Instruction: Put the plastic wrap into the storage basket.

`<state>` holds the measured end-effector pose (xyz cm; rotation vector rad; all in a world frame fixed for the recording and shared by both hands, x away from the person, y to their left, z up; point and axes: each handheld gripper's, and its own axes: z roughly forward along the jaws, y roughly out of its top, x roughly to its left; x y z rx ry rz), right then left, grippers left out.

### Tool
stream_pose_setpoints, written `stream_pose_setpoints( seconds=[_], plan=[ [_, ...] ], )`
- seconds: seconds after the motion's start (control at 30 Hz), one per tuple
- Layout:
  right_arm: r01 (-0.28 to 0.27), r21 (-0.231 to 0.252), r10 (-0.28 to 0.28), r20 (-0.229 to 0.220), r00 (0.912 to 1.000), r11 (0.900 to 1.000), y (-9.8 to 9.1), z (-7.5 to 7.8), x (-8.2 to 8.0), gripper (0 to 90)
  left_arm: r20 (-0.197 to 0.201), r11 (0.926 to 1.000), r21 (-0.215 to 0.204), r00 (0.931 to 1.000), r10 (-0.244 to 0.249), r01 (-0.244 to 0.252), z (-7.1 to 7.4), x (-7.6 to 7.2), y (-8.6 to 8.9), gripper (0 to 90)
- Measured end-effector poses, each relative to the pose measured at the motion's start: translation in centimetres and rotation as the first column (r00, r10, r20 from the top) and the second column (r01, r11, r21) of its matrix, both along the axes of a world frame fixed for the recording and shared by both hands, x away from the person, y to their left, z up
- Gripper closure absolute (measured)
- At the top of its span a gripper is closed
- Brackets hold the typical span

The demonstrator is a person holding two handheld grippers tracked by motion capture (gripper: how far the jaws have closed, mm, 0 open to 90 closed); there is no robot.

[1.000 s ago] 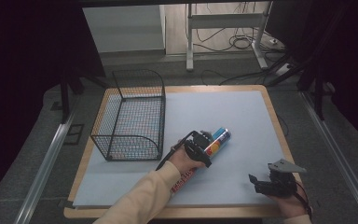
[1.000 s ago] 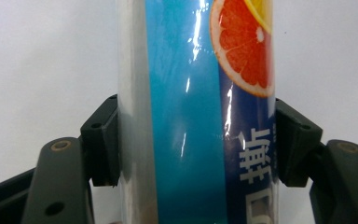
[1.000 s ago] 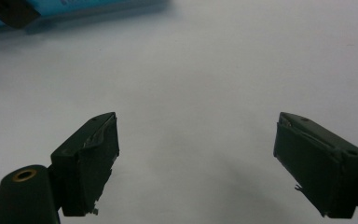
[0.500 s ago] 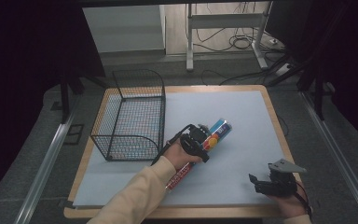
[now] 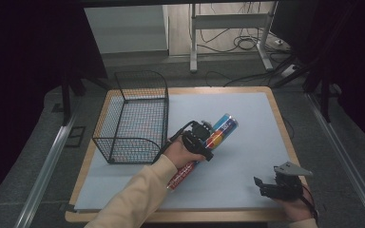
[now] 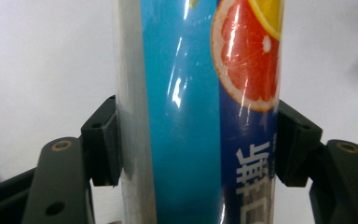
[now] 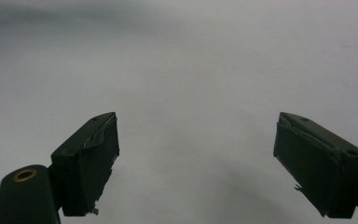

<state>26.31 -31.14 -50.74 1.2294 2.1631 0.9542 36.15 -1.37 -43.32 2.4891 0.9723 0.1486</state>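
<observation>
Two hand-held grippers work over a counter (image 5: 247, 118) covered with a pale grey mat. The left hand-held gripper (image 5: 208, 137) sits near the middle of the counter, and the left gripper view shows its two black jaws pressed against opposite sides of a tall, slim drink can with a blue label and a grapefruit picture (image 6: 200, 112). The jaws cross the can's long axis squarely, gripping around its body rather than its ends.

From above, this blue can (image 5: 223, 127) lies on its side, pointing diagonally away from the person, toward the far right. A second long, slim red can or tube (image 5: 183, 175) lies along nearly the same diagonal, just beside the left hand and closer to the person; whether the two touch is hidden by the hand.

A black wire mesh basket (image 5: 133, 118), open at the top, stands just to the left of the left hand-held gripper, close by. The left arm is clearly the nearer one to both can and basket.

The right hand-held gripper (image 5: 278, 186) rests at the near right edge of the counter, well apart from the cans, its jaws spread wide and holding nothing over bare mat.
</observation>
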Motion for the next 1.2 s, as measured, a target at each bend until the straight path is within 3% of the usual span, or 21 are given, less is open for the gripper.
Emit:
stream_pose_setpoints(
  seconds=[0.2, 1.2],
  plan=[
    [0.003, 0.003, -0.003, 0.007, 1.0, 1.0, 0.0, 0.1, 0.0, 14.6, 0.009, 0.9999, -0.003, 0.9999, -0.013, 0.013, 0.8, 0.0, 0.1, 31.9],
    [0.005, 0.005, -0.005, 0.007, 1.0, 1.0, -0.1, 0.1, 0.0, 14.6, 0.046, 0.9985, -0.052, 0.9987, 0.02, -0.018, 3.4, 0.8, 1.3, 31.9]
  ],
)
